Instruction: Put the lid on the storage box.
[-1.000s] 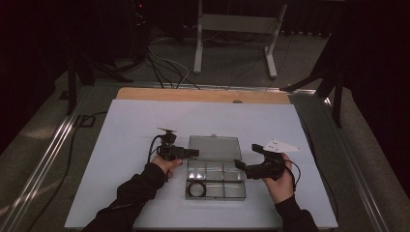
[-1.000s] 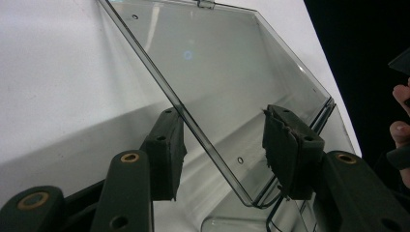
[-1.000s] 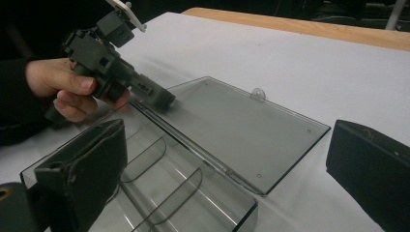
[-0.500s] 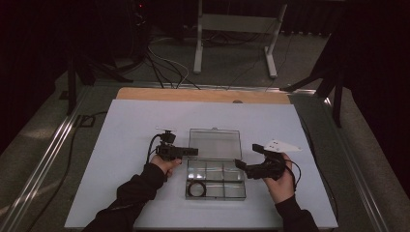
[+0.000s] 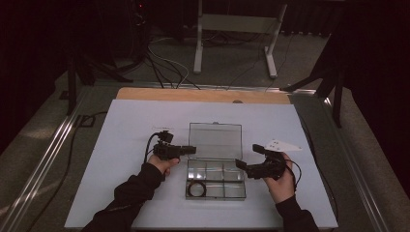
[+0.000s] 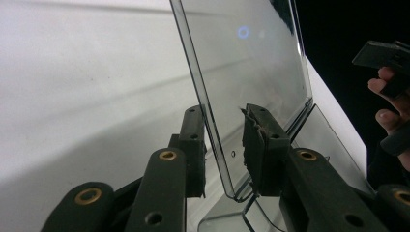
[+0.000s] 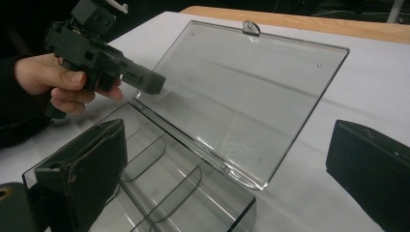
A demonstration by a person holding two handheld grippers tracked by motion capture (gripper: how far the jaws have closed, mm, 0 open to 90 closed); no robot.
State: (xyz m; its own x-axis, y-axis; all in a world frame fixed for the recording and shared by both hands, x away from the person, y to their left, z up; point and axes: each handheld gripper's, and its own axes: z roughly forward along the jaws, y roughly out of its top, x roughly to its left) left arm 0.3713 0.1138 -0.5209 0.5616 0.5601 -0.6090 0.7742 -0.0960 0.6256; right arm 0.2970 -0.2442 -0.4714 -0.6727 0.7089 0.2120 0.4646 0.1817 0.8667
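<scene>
A clear plastic compartment box point(image 5: 215, 181) lies on the white table with its lid point(image 5: 215, 140) swung up and back. A black ring point(image 5: 196, 189) lies in its near left cell. My left gripper point(image 5: 191, 150) reaches in from the left. In the left gripper view the lid point(image 6: 251, 63) stands edge-on between the jaws of the left gripper point(image 6: 223, 113); they have just been closing, with a gap still at one pad. My right gripper point(image 5: 249, 157) is wide open at the box's right end. In the right gripper view the box base point(image 7: 159, 193) lies between the spread jaws of the right gripper point(image 7: 227, 145).
A wooden strip point(image 5: 203, 95) borders the table's far edge, and metal rails point(image 5: 48, 159) run along its sides. Cables and a metal stand point(image 5: 232, 29) lie on the floor beyond. White table surface point(image 5: 125, 125) spreads left and behind the box.
The lid's free edge sits farther up the high view than a second ago, so the lid has swung. Both hands have hardly shifted.
</scene>
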